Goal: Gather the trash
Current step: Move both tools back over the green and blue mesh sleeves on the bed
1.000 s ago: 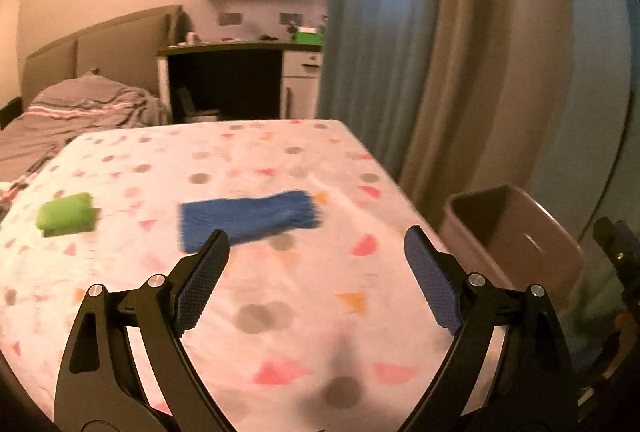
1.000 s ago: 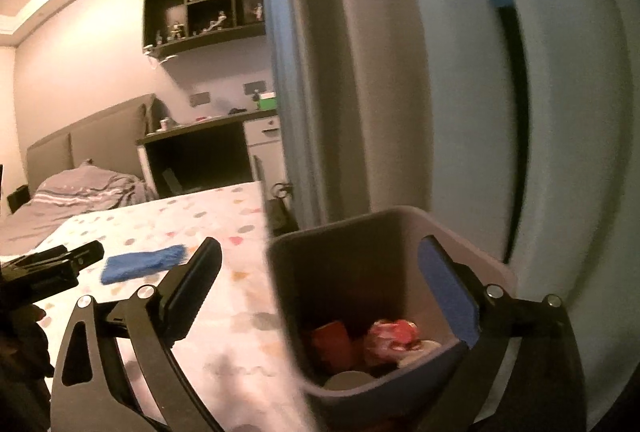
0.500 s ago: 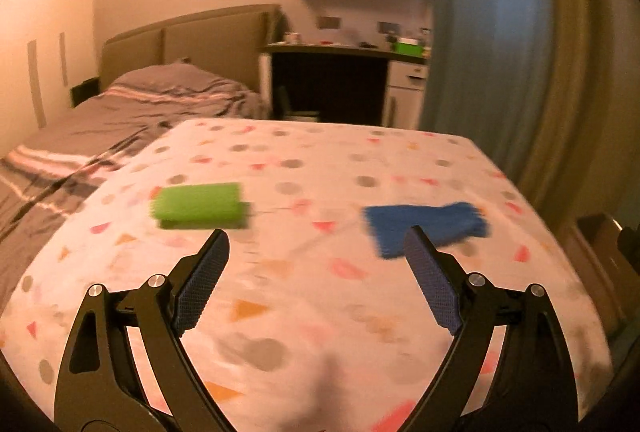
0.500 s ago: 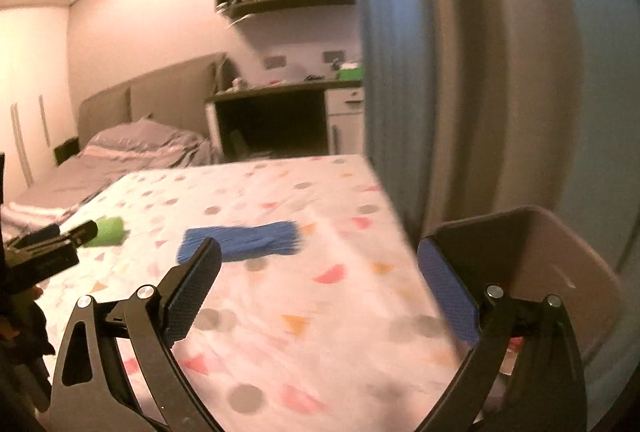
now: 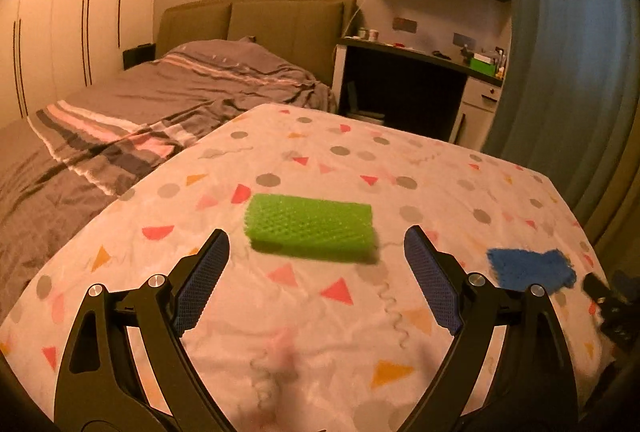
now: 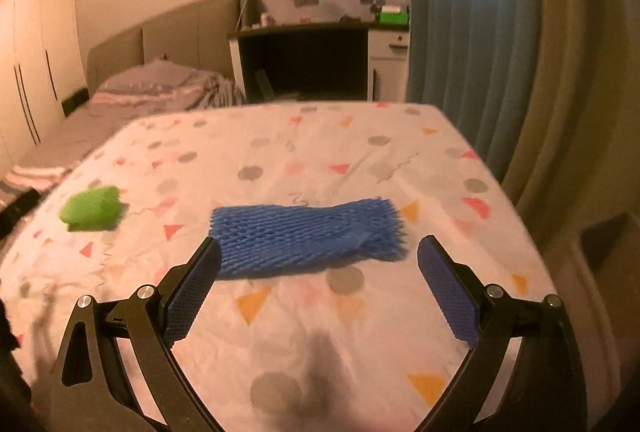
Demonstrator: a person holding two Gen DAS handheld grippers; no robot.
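A green foam net [image 5: 310, 228] lies on the patterned tablecloth [image 5: 304, 320], just beyond and between the fingers of my left gripper [image 5: 316, 260], which is open and empty above the cloth. A blue foam net [image 6: 308, 234] lies flat just ahead of my right gripper [image 6: 318, 272], also open and empty. The blue net also shows at the right of the left wrist view [image 5: 530, 268], and the green net at the left of the right wrist view [image 6: 92, 210]. The trash bin's corner [image 6: 608, 252] shows at the table's right side.
A bed with grey striped bedding [image 5: 120, 120] lies left of the table. A dark desk with a white drawer unit [image 5: 420, 88] stands behind it. Blue and beige curtains [image 6: 480, 32] hang on the right. Wardrobes [image 5: 52, 24] line the left wall.
Both grippers have swung left, away from the bin, and come closer to the table. The left one now faces the green net, the right one the blue net. Both stay open.
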